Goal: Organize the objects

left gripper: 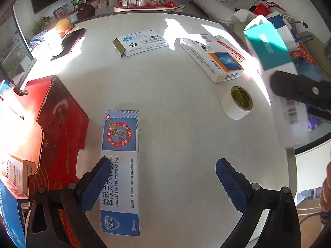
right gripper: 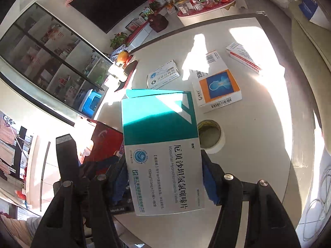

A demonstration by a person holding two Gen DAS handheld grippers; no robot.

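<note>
Around the tape roll (left gripper: 238, 102) on the white table (left gripper: 165, 82) lie an orange-panelled box (left gripper: 215, 59) beyond and a cream box (left gripper: 121, 171) nearer, beside the red carton (left gripper: 60, 128), where the left gripper (left gripper: 163, 181) hovers wide open and empty, while the right gripper (right gripper: 165, 177) clamps the teal-and-white box (right gripper: 161, 144) aloft above the roll.

A teal and white medicine box (right gripper: 161, 150) is hanging in the air above the table (right gripper: 258, 144), tilted, flap open.

Cream box (left gripper: 120, 171): table (left gripper: 175, 103) front, right of bin (left gripper: 55, 128).
Tape (left gripper: 238, 102): right, near 2 boxes (left gripper: 215, 59).
Tablet box (left gripper: 139, 41): far centre.
</note>
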